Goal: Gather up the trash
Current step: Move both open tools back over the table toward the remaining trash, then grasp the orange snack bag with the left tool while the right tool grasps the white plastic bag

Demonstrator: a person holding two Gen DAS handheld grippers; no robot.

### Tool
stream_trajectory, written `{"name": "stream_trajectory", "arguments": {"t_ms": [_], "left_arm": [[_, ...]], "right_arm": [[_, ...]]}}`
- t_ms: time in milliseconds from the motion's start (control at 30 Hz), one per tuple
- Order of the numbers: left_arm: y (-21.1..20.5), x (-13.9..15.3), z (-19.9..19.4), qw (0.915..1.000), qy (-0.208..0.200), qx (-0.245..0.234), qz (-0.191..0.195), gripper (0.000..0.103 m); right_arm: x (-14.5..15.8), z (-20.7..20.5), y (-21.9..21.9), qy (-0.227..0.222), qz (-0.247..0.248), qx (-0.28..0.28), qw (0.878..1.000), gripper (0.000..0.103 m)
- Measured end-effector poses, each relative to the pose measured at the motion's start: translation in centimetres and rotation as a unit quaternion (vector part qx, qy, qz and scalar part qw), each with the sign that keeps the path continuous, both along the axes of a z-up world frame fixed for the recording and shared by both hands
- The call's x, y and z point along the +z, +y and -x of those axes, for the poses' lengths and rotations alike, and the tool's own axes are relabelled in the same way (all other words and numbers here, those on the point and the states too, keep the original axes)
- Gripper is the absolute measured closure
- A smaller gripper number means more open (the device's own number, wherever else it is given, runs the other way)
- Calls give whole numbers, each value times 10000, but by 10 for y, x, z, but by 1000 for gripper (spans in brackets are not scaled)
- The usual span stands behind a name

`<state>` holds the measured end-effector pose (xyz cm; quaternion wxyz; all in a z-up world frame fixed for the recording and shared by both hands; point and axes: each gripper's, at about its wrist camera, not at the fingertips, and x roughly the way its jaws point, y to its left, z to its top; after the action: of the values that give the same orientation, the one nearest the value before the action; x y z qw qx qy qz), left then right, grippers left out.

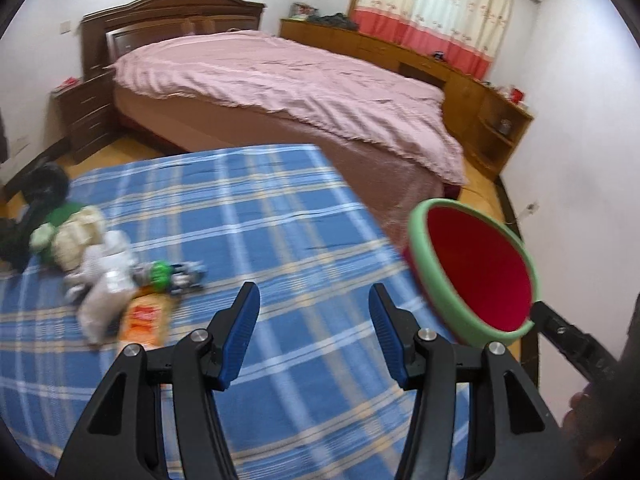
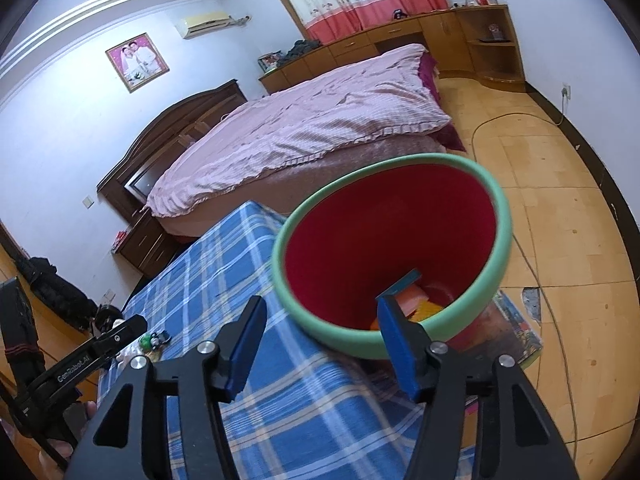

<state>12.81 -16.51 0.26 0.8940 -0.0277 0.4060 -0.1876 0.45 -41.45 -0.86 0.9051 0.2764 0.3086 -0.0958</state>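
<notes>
Blue plaid cloth; bin red inside, green rim; pink bedspread; blurry packet looks orange.

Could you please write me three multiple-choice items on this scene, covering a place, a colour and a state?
1. Where does the trash pile lie?
A. On the pink bed
B. On the plaid cloth, left of the left tongs
C. On the floor under the window

2. What colour is the rim of the bin?
A. Green
B. Yellow
C. Black

3. How do the left tongs stand?
A. Shut on a bottle
B. Shut on nothing
C. Open, holding nothing

Key:
1 B, as the left wrist view shows the wrappers and tissues heaped on the blue checks to the tongs' left.
2 A, as a green band runs round the red inside.
3 C, as the two blue pads stand wide apart with only cloth between them.
</notes>
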Motion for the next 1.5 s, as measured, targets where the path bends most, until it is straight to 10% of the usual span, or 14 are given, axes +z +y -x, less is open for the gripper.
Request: {"name": "stream_trajectory", "arguments": {"t_ms": [633, 1500], "left_arm": [[90, -44, -13, 9921, 512, 1057, -444, 46], [113, -67, -11, 9923, 857, 889, -20, 64]], "right_arm": [[0, -21, 61, 217, 215, 528, 9981, 41], [-9, -58, 104, 515, 356, 1038, 9926, 40]]}}
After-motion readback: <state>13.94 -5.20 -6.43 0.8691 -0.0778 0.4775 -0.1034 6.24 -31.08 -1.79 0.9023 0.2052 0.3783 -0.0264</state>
